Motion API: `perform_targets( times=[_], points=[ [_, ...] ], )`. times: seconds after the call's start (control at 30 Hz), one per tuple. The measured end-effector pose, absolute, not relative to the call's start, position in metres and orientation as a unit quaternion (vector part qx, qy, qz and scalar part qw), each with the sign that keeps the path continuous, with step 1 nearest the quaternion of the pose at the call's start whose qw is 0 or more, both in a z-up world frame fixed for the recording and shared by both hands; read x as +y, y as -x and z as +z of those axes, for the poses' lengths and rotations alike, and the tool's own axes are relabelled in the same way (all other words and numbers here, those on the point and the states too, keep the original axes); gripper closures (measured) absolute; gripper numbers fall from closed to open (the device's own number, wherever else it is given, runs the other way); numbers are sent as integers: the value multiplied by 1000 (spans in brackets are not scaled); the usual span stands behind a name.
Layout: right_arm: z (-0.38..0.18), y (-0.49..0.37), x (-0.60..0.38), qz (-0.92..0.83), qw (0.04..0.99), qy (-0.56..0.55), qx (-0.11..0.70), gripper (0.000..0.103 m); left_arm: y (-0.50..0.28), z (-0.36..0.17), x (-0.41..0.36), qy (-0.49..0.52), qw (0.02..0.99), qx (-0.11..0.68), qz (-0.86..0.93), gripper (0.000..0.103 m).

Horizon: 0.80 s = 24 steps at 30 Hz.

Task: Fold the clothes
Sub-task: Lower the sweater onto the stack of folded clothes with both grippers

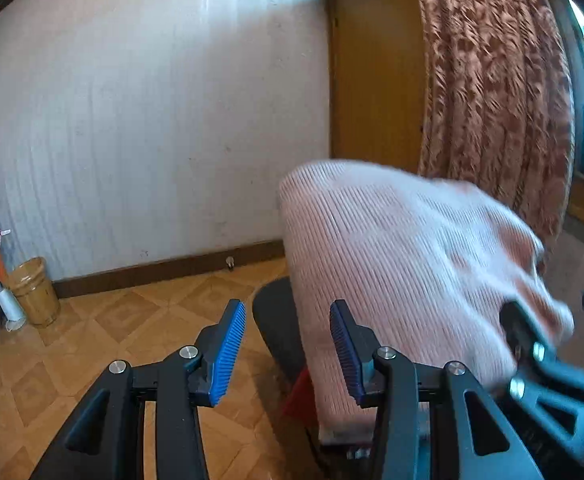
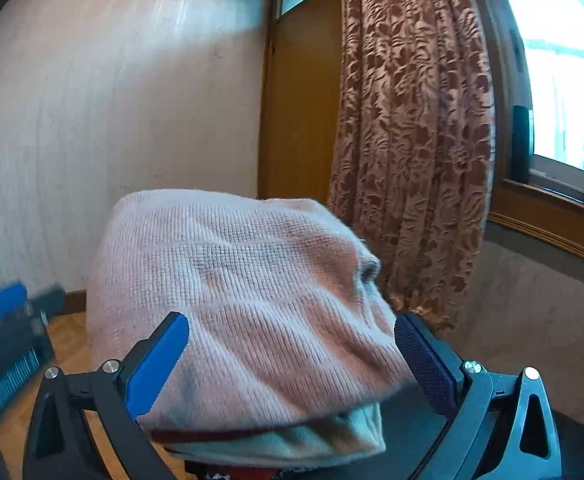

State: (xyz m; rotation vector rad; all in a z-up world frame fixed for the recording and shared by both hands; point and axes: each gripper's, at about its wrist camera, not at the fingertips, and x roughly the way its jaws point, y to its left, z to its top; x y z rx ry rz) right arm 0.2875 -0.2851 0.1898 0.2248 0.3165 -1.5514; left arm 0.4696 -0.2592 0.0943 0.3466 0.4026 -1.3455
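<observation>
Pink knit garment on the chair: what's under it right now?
Under the pink knit garment a pale green layer and a dark red edge peek out, on a black chair seat. How many pieces lie stacked beneath is covered.

Left tongs (image 1: 287, 354), right tongs (image 2: 292, 372): black angular frames, silver screws, ribbed blue pads (image 1: 227, 354).

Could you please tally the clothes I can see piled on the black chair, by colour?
Pink knit: 1
Pale cloth: 1
Red cloth: 1
Total: 3
</observation>
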Motion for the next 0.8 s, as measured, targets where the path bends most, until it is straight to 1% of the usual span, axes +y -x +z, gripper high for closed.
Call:
perform_targets(
  times=[0.27,0.3,0.47,0.67,0.7,0.8],
  points=[
    [186,-288,-255,-683,706,-127,136,0,-464,84,-235,-161,742,188,-623,60],
    [187,-288,-252,-683,706,-127,134,0,-463,85,-234,-159,738,188,-628,65],
    [186,-285,-241,-685,706,-122,135,0,-462,88,-231,-148,727,184,-644,71],
    [180,-281,-236,-689,700,-128,135,0,-465,86,-231,-159,732,187,-636,71],
    [180,-280,-236,-690,699,-129,135,0,-465,85,-231,-162,732,188,-634,67],
    [178,-278,-235,-692,697,-132,133,0,-470,82,-234,-167,725,201,-637,66]
  ],
)
